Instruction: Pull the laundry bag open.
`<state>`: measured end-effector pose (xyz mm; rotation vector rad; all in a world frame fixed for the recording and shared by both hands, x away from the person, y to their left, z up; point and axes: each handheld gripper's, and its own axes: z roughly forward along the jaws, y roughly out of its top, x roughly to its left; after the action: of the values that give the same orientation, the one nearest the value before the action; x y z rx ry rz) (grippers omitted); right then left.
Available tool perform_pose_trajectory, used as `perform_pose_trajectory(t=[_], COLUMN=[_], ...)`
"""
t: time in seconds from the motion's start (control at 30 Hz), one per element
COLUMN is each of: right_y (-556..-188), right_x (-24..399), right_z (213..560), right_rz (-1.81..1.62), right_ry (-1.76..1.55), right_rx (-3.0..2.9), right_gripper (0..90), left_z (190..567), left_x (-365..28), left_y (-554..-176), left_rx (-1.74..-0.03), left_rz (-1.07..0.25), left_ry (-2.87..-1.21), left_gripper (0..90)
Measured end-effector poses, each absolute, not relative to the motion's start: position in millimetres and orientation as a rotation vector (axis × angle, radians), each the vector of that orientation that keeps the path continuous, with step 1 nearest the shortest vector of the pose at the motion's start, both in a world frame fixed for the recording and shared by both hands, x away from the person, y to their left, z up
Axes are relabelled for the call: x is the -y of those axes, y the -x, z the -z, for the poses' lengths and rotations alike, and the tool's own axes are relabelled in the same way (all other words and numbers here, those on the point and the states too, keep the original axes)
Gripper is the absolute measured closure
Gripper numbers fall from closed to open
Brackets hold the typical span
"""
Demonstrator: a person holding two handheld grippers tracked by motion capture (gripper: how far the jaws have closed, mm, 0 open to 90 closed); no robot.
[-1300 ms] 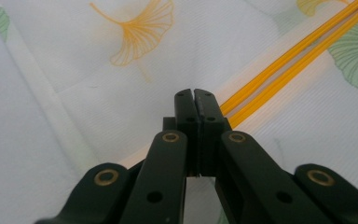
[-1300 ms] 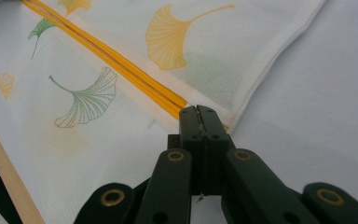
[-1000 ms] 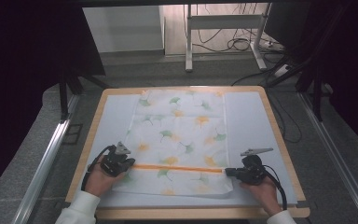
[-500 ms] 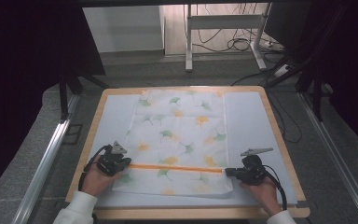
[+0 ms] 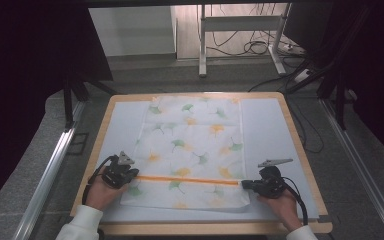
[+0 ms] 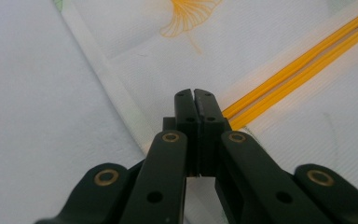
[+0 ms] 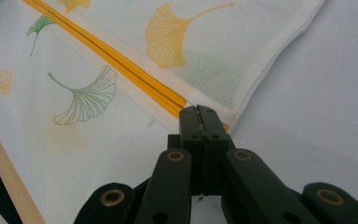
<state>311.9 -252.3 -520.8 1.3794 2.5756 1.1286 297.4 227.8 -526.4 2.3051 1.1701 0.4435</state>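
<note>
Now table (image 5: 300,150) carries pale mat, leaf-print cloth (image 5: 195,145) flat in its middle, orange stripe (image 5: 187,179) crossing near edge. Your left gripper (image 5: 130,174) sits at stripe's left end, right gripper (image 5: 246,184) at right end. Both jaw pairs pressed fully together; whether cloth hem is pinched, cannot tell. Step looks like grasping cloth's side edges. Next move calls for confirming both pinches, then lifting both ends evenly to fold.

You face a wood-edged surface (image 5: 300,150) on a grey speckled floor (image 5: 360,190). Beyond it stands a white metal frame (image 5: 240,30) with tangled cables (image 5: 240,49), and dark panels (image 5: 25,75) flank both sides.
</note>
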Motion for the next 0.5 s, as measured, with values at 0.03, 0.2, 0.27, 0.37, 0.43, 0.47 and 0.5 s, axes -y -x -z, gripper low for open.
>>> perform_pose_trajectory(t=[0.03, 0.2, 0.27, 0.37, 0.43, 0.47, 0.5], right_y=[-311.8, -311.1, -311.0, -311.0, -311.1, -311.1, -311.1], right_x=[252.2, 251.5, 251.4, 251.3, 251.3, 251.4, 251.4], right_z=[520.8, 520.6, 520.6, 520.6, 520.6, 520.6, 520.6], right_rz=[-1.128, -1.123, -1.123, -1.121, -1.121, -1.121, -1.122], right_ry=[-1.379, -1.375, -1.374, -1.373, -1.372, -1.372, -1.372], right_rx=[-2.575, -2.572, -2.572, -2.573, -2.573, -2.573, -2.574], right_gripper=[89.8, 89.8, 89.8, 89.9, 89.8, 89.8, 89.8], left_z=[526.4, 526.7, 526.0, 525.9, 525.5, 525.9, 526.2], left_x=[-229.1, -236.6, -237.7, -241.5, -244.1, -243.8, -242.1], left_y=[-297.3, -296.2, -295.2, -294.9, -294.7, -294.5, -294.1], left_rx=[-1.174, -1.198, -1.199, -1.209, -1.209, -1.207, -1.21], left_rz=[-0.445, -0.459, -0.474, -0.478, -0.465, -0.469, -0.477], left_ry=[-2.302, -2.287, -2.291, -2.28, -2.27, -2.273, -2.276], left_gripper=[90.0, 90.0, 90.0, 90.0, 90.0, 90.0, 90.0])
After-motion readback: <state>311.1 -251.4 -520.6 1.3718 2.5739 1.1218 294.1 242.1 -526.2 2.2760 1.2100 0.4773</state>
